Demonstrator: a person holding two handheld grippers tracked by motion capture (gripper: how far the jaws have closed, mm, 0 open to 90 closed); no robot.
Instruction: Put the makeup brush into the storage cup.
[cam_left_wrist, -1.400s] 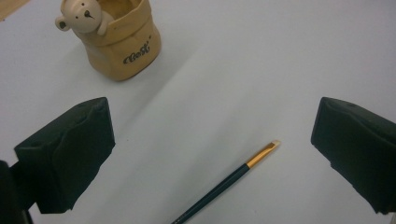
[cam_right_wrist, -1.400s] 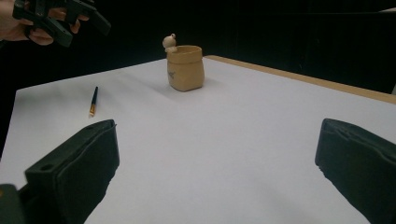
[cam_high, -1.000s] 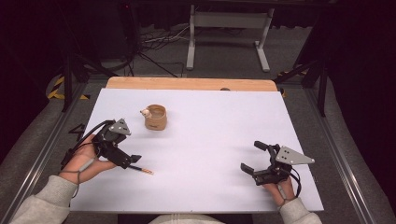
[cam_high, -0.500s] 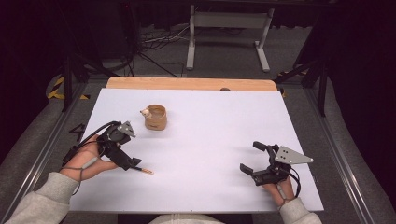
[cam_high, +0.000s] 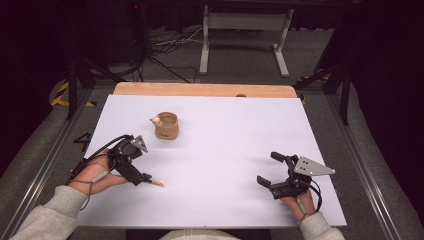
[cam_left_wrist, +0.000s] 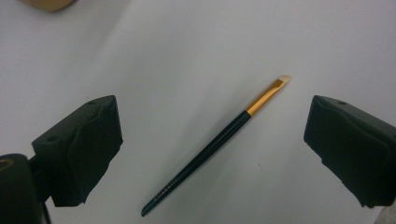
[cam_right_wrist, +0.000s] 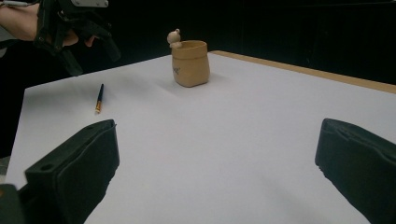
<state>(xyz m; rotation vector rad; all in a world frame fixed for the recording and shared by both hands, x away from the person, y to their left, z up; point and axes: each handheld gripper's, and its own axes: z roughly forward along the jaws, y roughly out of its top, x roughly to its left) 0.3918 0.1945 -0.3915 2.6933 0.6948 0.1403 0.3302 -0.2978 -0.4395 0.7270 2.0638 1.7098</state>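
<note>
Brush (cam_left_wrist: 217, 145) count: one, lying flat on the worktop (cam_high: 225, 165), at about 8 o'clock from centre in the high view. Over the last second the left gripper (cam_high: 137, 176) has been lowered and tipped over it; the jaws are wide apart, straddling the handle, nothing touched yet. Reading: pick-up approach, grasp likely next. One tan cup (cam_high: 166, 125) is seen, with a small figure on its rim, at 11 o'clock, well apart from the brush. Right gripper (cam_high: 272, 170) at 4 o'clock is unchanged, jaws spread, empty. Two grippers in total.
</note>
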